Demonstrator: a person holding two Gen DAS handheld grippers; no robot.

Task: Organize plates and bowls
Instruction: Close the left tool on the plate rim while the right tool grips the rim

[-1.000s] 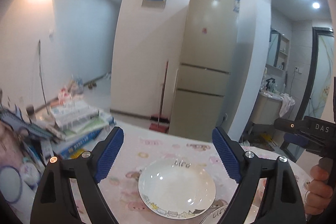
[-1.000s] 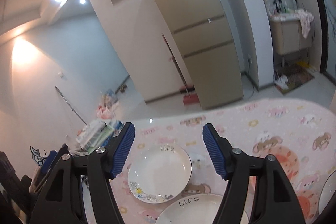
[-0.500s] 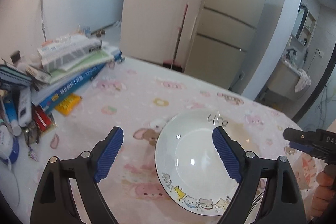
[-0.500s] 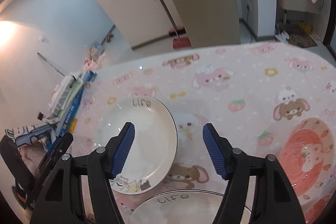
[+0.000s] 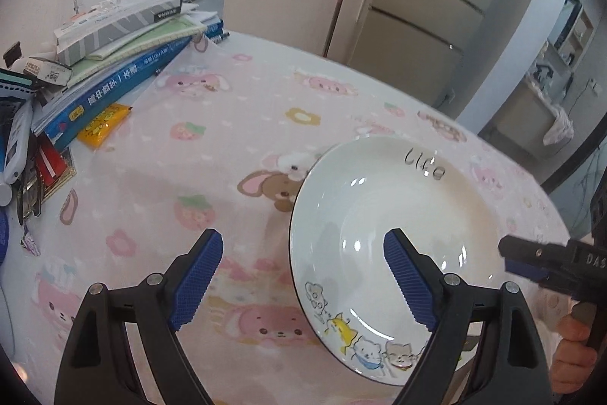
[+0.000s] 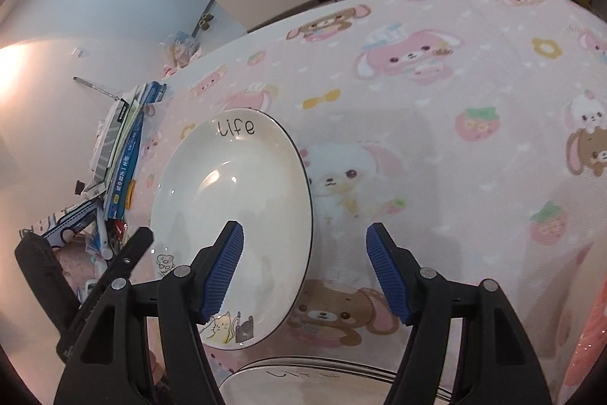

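Descending toward the table, both grippers now sit far lower than a second ago, when each camera took in mostly fridge and ceiling. The left gripper (image 5: 301, 276) is spread wide and holds nothing; its right finger hangs over the white "life" plate (image 5: 383, 215), its left over bare pink tablecloth (image 5: 212, 147), so the plate's left rim lies between them. The right gripper (image 6: 303, 276) is likewise spread and empty, bracketing the same plate's right rim. A second plate (image 6: 303, 382) shows at the bottom edge of the right view. Judgement: a two-sided grasp on the plate is being lined up; no contact is visible yet. Books (image 5: 125, 63) lie stacked at the table's left.
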